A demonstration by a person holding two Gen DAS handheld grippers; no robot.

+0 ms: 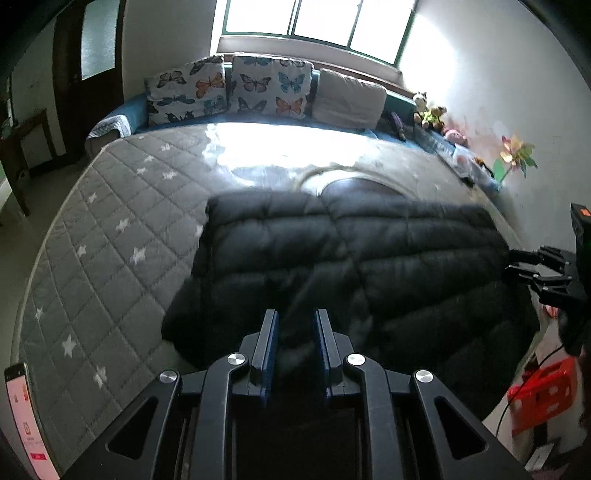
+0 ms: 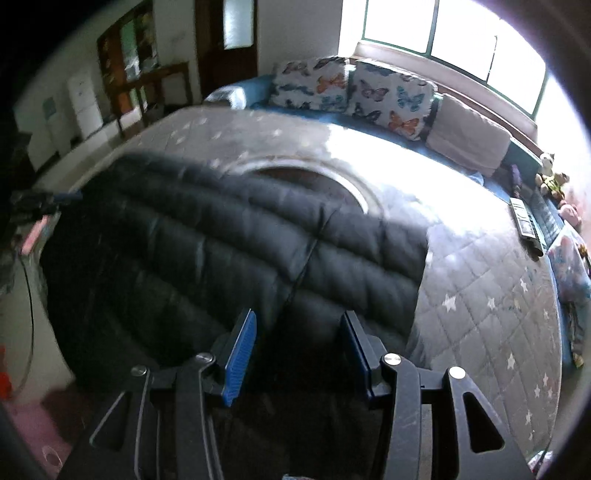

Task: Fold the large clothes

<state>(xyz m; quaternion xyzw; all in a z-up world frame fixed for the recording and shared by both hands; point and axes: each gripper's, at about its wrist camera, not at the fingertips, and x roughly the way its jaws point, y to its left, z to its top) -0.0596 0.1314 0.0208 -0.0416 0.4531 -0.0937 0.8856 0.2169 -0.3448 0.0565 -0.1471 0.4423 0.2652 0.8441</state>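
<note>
From the left wrist camera, a black quilted puffer jacket (image 1: 343,251) lies spread across the near half of a grey quilted mattress (image 1: 110,236) printed with white stars. The left gripper (image 1: 295,328) hangs over the jacket's near hem, its two blue-padded fingers (image 1: 269,343) standing a narrow gap apart. Dark, blurred fabric shows between them, but whether the pads pinch it cannot be told. At the right edge the right gripper (image 1: 517,269) reaches in over the jacket's far side. Two butterfly-print pillows (image 1: 229,88) and a plain beige cushion (image 1: 349,98) lean at the head of the bed beneath a bright window (image 1: 314,22). Small plush toys (image 1: 428,110) sit along the wall side, and a phone (image 1: 22,417) with a lit screen lies on the mattress's near left corner. A red plastic stool (image 1: 541,395) shows at lower right.

From the right wrist camera, the same jacket (image 2: 221,240) fills the centre and left, its collar opening turned toward the pillows (image 2: 354,92). The right gripper (image 2: 297,332) is held above the jacket's lower part with its fingers (image 2: 242,354) well apart. Nothing is clamped between the pads; the jacket is seen lying beneath them. A remote control (image 2: 524,221) rests near the mattress's right edge.
</note>
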